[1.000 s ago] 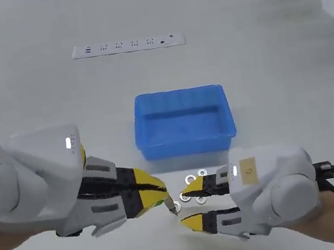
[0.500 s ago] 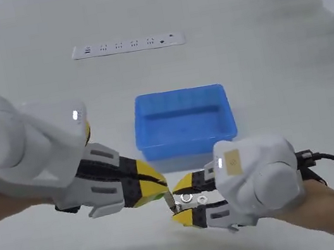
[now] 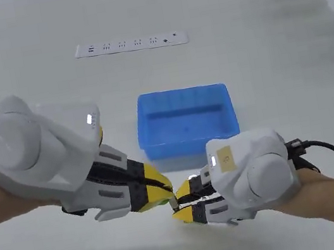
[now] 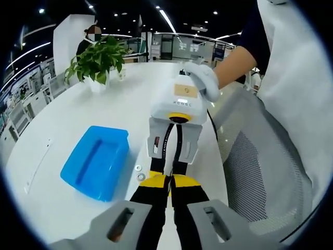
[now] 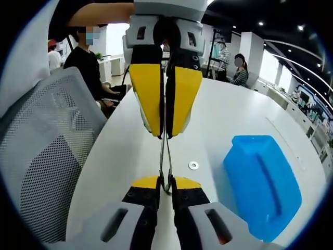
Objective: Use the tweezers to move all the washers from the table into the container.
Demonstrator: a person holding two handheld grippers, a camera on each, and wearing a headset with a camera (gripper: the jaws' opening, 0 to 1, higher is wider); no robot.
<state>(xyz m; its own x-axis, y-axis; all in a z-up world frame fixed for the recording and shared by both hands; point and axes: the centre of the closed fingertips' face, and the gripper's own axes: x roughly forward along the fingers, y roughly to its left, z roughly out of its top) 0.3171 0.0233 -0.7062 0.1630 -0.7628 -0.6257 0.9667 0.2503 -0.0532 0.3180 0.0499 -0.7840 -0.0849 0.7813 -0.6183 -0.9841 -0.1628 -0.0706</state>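
Within the last second the right gripper went from jaws gaping over the washers to pinched nearly shut. Both grippers have also slid in nose to nose at the near side of the white table. The left gripper is clamped tight on the thin metal tweezers. The right one's jaws look closed on the other end, though I honestly can't tell if it's squeezing or just touching. My read is that this is a handover or regrip of the tool, not a pick, so nothing has gone in yet.

The small silver ring washers sit on the table just this side of the blue rectangular plastic container, which looks empty.

The right gripper view gives you the tweezers as a thin line running between the two sets of yellow pads, with one washer off to the right. From the head view the right gripper's body covers most of that. The left gripper view catches two washers beside the container. The long white power strip lies way at the far side.
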